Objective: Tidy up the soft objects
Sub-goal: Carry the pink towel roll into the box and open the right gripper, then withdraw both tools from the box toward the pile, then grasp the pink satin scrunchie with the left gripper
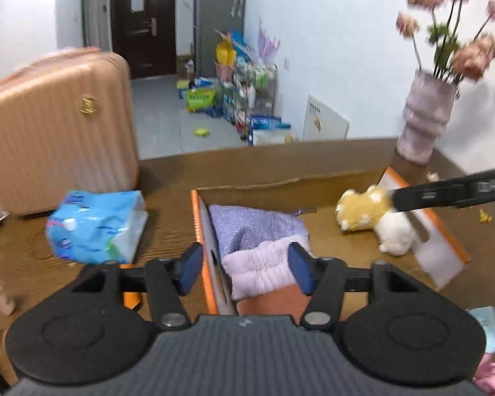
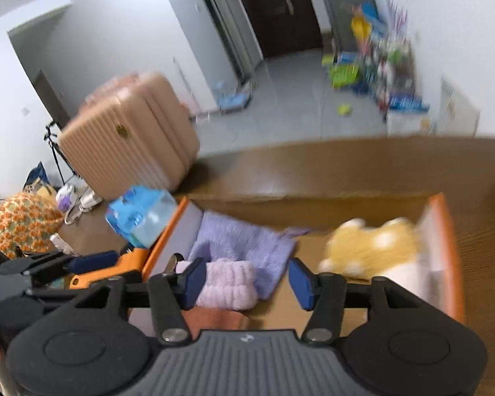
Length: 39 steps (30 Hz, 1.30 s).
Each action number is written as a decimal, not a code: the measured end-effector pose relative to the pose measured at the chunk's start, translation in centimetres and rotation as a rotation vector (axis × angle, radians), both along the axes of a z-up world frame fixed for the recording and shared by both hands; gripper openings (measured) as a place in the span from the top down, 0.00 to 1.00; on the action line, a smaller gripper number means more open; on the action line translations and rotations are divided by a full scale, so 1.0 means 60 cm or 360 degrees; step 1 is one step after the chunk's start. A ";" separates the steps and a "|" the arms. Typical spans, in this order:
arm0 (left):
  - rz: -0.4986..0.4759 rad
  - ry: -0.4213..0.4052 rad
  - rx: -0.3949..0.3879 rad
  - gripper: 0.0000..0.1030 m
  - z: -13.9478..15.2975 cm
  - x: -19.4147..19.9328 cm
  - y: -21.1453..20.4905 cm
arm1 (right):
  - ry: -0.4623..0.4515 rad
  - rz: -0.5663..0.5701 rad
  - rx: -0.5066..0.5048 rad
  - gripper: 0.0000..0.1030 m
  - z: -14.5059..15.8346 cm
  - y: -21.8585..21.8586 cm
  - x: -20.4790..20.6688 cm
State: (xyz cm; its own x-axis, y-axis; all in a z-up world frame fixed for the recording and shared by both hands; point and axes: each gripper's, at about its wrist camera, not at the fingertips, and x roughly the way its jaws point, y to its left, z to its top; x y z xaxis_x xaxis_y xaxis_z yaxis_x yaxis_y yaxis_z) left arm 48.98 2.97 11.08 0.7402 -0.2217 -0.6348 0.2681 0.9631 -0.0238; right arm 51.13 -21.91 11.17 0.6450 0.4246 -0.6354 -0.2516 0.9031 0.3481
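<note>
Over the box's right side, plush toy going in.
My right gripper and left gripper both hang released; next, grab another soft item.

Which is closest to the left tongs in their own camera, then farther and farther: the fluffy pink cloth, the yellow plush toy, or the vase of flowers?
1. Fluffy pink cloth, between the open left tongs.
2. Yellow plush toy, in the box, right.
3. Vase, far right on the table.

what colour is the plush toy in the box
Yellow with white patches, over a white lower part. The plush toy shows best in the left wrist view.
</note>
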 end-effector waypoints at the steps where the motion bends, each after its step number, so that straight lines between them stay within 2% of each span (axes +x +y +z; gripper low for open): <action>1: 0.0002 -0.0008 -0.0013 0.39 0.010 -0.019 0.006 | -0.0031 -0.0011 -0.0017 0.43 0.014 -0.020 -0.026; 5: 0.0020 -0.0043 -0.0044 0.36 0.041 -0.093 0.018 | -0.0113 -0.0076 -0.0064 0.41 0.047 -0.089 -0.120; 8: 0.0049 -0.0098 -0.0038 0.31 0.056 -0.136 0.012 | -0.0150 -0.0118 -0.0062 0.41 0.056 -0.125 -0.160; 13: 0.0138 -0.0175 -0.0060 0.28 0.047 -0.218 0.003 | -0.0253 -0.0104 -0.0043 0.38 0.055 -0.146 -0.240; 16: 0.0183 -0.0273 -0.0041 0.21 0.022 -0.296 -0.005 | -0.0320 -0.0056 -0.0055 0.35 0.027 -0.139 -0.302; 18: 0.0196 -0.0306 -0.0070 0.20 0.001 -0.350 -0.011 | -0.0359 0.0002 -0.0060 0.35 0.003 -0.128 -0.345; 21: 0.0195 -0.0290 -0.0144 0.17 -0.038 -0.424 -0.022 | -0.0410 0.0054 -0.0083 0.33 -0.040 -0.118 -0.416; 24: 0.0208 -0.0227 -0.0164 0.13 -0.084 -0.477 -0.038 | -0.0440 0.0052 -0.0116 0.27 -0.089 -0.111 -0.480; 28: 0.0165 -0.0108 -0.0067 0.12 -0.133 -0.497 -0.060 | -0.0389 -0.0038 -0.0184 0.27 -0.145 -0.108 -0.530; 35: 0.0113 -0.0117 -0.0068 0.12 -0.131 -0.464 -0.098 | -0.0342 -0.0094 -0.0114 0.30 -0.186 -0.116 -0.510; 37: 0.0083 -0.0093 -0.0053 0.12 -0.139 -0.451 -0.114 | -0.0387 -0.0164 -0.0150 0.36 -0.193 -0.112 -0.499; 38: 0.0072 -0.0082 -0.0046 0.12 -0.143 -0.445 -0.122 | -0.0405 -0.0193 -0.0187 0.43 -0.199 -0.110 -0.491; 39: 0.0064 -0.0073 -0.0047 0.12 -0.147 -0.441 -0.127 | -0.0395 -0.0206 -0.0212 0.58 -0.206 -0.109 -0.482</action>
State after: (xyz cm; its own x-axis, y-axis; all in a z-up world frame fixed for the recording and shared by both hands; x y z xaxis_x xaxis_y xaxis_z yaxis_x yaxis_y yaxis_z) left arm 22.54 -4.64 2.26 0.7768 -0.2095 -0.5938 0.2308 0.9721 -0.0410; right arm 22.19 -28.43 -1.22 0.8308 0.2522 -0.4962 -0.1940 0.9668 0.1666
